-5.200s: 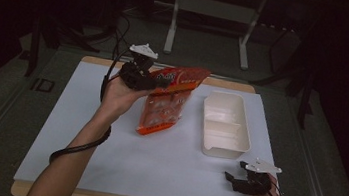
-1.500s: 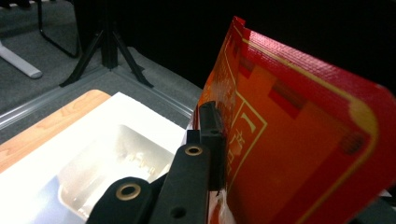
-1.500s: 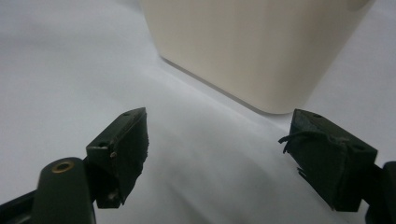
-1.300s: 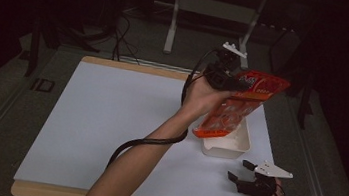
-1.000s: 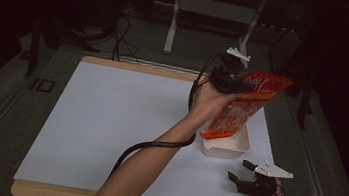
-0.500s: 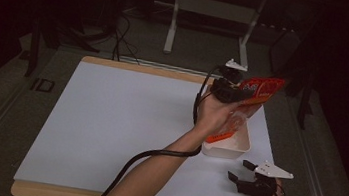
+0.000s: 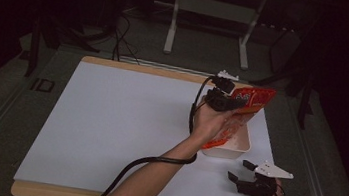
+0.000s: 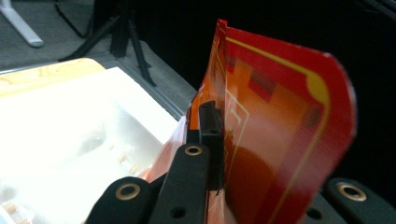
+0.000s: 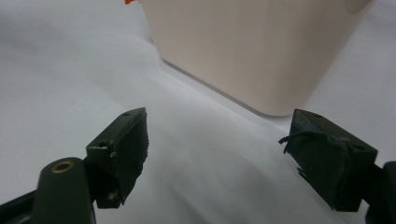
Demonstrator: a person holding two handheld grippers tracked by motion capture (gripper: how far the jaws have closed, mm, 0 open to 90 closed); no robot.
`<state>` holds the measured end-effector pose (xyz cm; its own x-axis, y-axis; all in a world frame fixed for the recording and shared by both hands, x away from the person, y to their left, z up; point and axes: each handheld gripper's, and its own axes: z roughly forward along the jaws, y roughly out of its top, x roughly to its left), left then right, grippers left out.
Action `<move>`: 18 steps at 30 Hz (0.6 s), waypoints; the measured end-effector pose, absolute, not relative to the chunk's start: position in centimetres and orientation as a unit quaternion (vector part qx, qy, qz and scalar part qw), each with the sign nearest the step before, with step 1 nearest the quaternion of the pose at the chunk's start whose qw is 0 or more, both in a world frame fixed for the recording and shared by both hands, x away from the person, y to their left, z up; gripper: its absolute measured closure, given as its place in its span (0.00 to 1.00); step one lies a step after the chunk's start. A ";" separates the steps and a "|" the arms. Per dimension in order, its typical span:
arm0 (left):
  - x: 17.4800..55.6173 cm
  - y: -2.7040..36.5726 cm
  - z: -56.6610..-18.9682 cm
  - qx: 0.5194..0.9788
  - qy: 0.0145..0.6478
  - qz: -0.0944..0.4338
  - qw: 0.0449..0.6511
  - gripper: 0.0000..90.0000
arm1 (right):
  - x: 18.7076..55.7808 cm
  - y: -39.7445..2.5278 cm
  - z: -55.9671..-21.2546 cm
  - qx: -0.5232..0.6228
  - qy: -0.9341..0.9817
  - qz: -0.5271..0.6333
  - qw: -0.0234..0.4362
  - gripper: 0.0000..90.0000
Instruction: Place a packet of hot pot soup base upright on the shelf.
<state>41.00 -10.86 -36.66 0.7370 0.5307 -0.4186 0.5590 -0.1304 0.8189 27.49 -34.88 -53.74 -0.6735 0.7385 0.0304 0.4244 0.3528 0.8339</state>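
**Bag tipped over the tray, mouth down**

The left gripper (image 7: pixel 224 95) pinches the upper end of the red bag (image 7: pixel 247 104), its jaws pressed together on the foil; the left gripper view shows the black jaw clamped flat against the bag's (image 8: pixel 275 135) printed face. The bag hangs slanted, its long axis running from the gripper at the far upper end down toward the person, with the lower end dipping into the white tray (image 7: pixel 237 148). Small pale bits seem to lie in the tray (image 8: pixel 79 140) below, though they are too blurred to name.

What the coming move turns on is that the bag's low end sits directly over the tray's opening, not beside it. So, as I judge it, emptying calls for lifting or shaking along the bag's own slant rather than any sideways shift.

The right gripper (image 7: pixel 248 177) rests on the table (image 7: pixel 109 120) near the tray's near wall (image 9: pixel 243 51), jaws spread wide and holding nothing. It is the closer one to steady the tray. The tray lies toward the table's right edge, with open room to the left.
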 end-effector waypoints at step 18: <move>40.5 -8.5 -39.5 0.804 0.347 -0.049 0.480 0.74 | 27.5 -34.8 -53.8 0.363 0.804 0.435 0.178 0.22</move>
